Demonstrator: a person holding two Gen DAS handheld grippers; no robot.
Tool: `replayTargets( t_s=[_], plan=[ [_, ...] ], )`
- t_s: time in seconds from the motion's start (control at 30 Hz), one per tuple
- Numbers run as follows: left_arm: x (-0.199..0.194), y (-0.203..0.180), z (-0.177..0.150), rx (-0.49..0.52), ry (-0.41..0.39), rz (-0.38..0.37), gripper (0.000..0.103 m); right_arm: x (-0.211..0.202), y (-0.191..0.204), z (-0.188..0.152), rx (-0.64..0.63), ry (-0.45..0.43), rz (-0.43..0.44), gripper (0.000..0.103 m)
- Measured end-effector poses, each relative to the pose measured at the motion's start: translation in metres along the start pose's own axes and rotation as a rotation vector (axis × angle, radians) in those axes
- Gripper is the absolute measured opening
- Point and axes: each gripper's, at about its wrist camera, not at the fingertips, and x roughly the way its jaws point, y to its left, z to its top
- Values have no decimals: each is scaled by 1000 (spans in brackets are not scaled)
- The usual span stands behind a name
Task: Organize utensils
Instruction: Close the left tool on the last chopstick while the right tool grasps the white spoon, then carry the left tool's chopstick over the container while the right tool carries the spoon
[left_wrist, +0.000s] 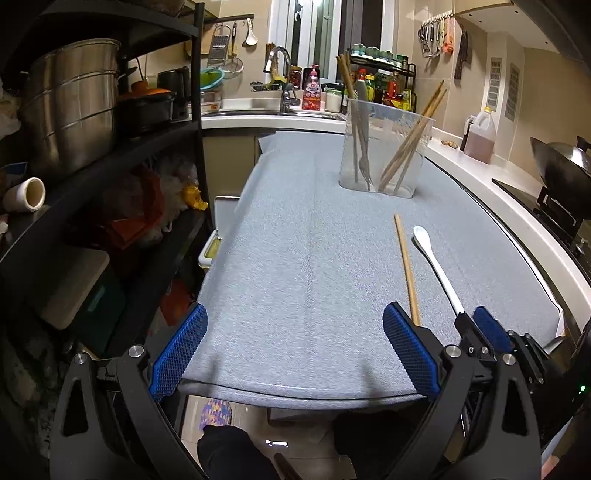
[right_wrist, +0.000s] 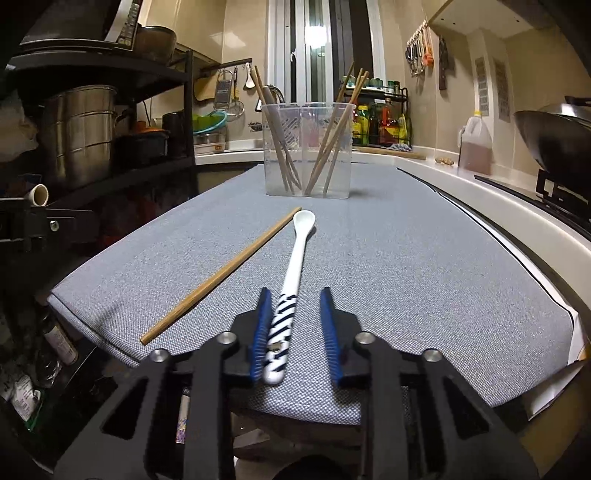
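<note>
A white spoon (right_wrist: 300, 251) with a navy-striped handle lies on the grey cloth (right_wrist: 406, 280). My right gripper (right_wrist: 295, 295) is open, its jaws on either side of the striped handle; the left pad (right_wrist: 263, 314) is close to it. A single wooden chopstick (right_wrist: 225, 271) lies left of the spoon. A clear two-part holder (right_wrist: 308, 147) at the back holds a fork and chopsticks. In the left wrist view my left gripper (left_wrist: 295, 325) is open and empty over the cloth's near edge; the spoon (left_wrist: 437, 264), chopstick (left_wrist: 406, 269), holder (left_wrist: 384, 147) and right gripper (left_wrist: 476, 325) show there.
A black shelf rack (left_wrist: 110, 147) with steel pots stands left of the table. A wok (right_wrist: 554, 136) on a stove and an oil jug (right_wrist: 476, 147) are at the right. The sink, tap (left_wrist: 280, 74) and condiment bottles line the back counter.
</note>
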Motion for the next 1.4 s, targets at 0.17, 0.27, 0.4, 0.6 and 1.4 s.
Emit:
replayTargets(
  t_s=[0.17, 0.27, 0.4, 0.6, 1.4],
  plan=[
    [3, -19, -7, 33, -18, -75, 93, 0, -6, 7, 26, 35, 24, 10],
    [4, -32, -11, 44, -34, -150, 93, -5, -16, 9, 56, 47, 6, 10],
    [11, -52, -17, 72, -49, -246, 93, -10, -30, 10, 75, 42, -11, 10],
    [33, -70, -28, 118, -16, -298, 69, -7, -46, 6, 102, 66, -20, 10],
    [34, -62, -37, 211, -103, -254, 6, -16, -46, -13, 33, -55, -57, 18]
  ],
)
